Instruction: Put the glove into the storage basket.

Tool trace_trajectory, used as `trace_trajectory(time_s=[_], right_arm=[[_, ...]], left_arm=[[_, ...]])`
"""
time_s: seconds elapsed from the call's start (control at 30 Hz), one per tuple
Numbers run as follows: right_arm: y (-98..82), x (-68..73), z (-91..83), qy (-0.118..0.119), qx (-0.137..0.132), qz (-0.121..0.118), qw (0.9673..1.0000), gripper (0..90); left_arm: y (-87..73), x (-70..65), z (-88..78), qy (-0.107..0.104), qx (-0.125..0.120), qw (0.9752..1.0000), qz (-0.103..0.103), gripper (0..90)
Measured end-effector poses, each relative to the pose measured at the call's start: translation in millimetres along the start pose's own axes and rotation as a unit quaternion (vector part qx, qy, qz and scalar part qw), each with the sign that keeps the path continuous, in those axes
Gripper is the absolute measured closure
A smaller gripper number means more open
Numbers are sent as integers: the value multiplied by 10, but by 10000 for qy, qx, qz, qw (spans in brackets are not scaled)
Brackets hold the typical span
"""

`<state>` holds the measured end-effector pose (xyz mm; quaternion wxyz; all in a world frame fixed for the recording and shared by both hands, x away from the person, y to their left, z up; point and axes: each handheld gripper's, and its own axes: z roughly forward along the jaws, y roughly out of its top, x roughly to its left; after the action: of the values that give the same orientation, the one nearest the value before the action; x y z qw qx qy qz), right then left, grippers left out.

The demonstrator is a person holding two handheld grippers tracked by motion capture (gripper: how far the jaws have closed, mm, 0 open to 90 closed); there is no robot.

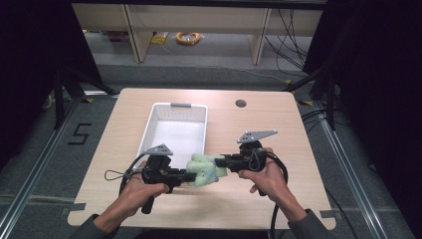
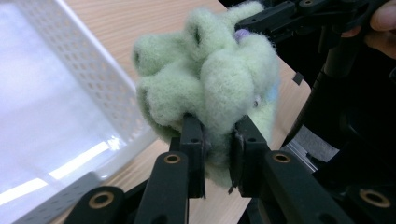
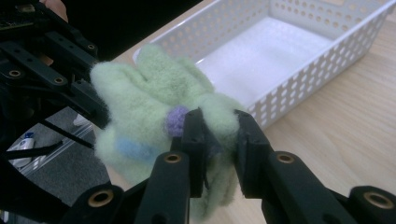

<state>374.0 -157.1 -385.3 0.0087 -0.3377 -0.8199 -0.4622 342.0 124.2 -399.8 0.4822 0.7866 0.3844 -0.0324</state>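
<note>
Nearest, a person's two hands hold the grippers over the front of the light wooden table [image 1: 278, 199]. Between them hangs a fluffy pale green fleece glove [image 1: 205, 169] with a purple dot and a blue patch, bunched up, its long axis running roughly left to right. Left gripper [image 1: 188, 175] pinches its near fold with jaws narrow; right gripper [image 1: 222, 162] clamps the other end likewise. Just beyond, a white perforated plastic basket [image 1: 199, 113] sits on the table, long side pointing away, with nothing visible inside.
</note>
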Motion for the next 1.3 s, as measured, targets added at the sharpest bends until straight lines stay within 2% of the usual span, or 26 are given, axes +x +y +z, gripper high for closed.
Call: trace_trajectory(time_s=[0.03, 0.13, 0.47, 0.53, 0.63, 0.67, 0.77, 0.8, 0.87, 0.93, 0.97, 1.0, 1.07, 1.17, 1.2, 1.3], right_arm=[[64, -2, 54, -53, 32, -121, 9999, 769], [153, 20, 146, -21, 127, -70, 9999, 770], [352, 34, 384, -21, 203, -175, 9996, 769], [392, 50, 448, 52, 233, -102, 9997, 770], [412, 38, 479, 18, 228, -138, 9996, 770], [420, 41, 495, 56, 234, -73, 9997, 769], [441, 33, 563, 65, 242, 8, 9997, 769], [445, 20, 585, 32, 225, -62, 9997, 769], [459, 22, 615, 50, 258, -16, 9997, 770], [465, 18, 631, 22, 259, -38, 9997, 770], [470, 7, 655, 28, 250, -127, 9996, 769], [482, 11, 679, 28, 279, -26, 9996, 769], [492, 15, 709, 11, 287, 12, 9996, 770], [500, 11, 736, 2, 317, 34, 9995, 769], [504, -5, 757, 2, 301, -60, 9995, 769], [505, -12, 809, -1, 329, 26, 9995, 769]], left_arm=[[7, 56, -46, 71, -33, 9999, -105, 769], [7, 136, -104, 188, 5, 9997, -148, 768], [33, 312, -252, 303, -49, 9992, -256, 768], [44, 333, -276, 334, -9, 9992, -238, 768], [55, 378, -307, 337, 48, 9991, -263, 767], [56, 394, -312, 391, 27, 9988, -285, 767], [63, 461, -330, 369, 72, 9987, -336, 767], [61, 477, -332, 384, 71, 9987, -333, 767], [61, 512, -338, 369, 133, 9986, -363, 767], [59, 519, -336, 411, 97, 9983, -399, 767], [64, 543, -345, 383, 150, 9984, -384, 767], [63, 548, -343, 446, 100, 9981, -418, 767], [69, 595, -352, 422, 143, 9980, -443, 766], [72, 624, -356, 413, 189, 9980, -450, 767], [71, 632, -352, 475, 189, 9977, -450, 766], [74, 685, -351, 441, 268, 9975, -478, 766]])
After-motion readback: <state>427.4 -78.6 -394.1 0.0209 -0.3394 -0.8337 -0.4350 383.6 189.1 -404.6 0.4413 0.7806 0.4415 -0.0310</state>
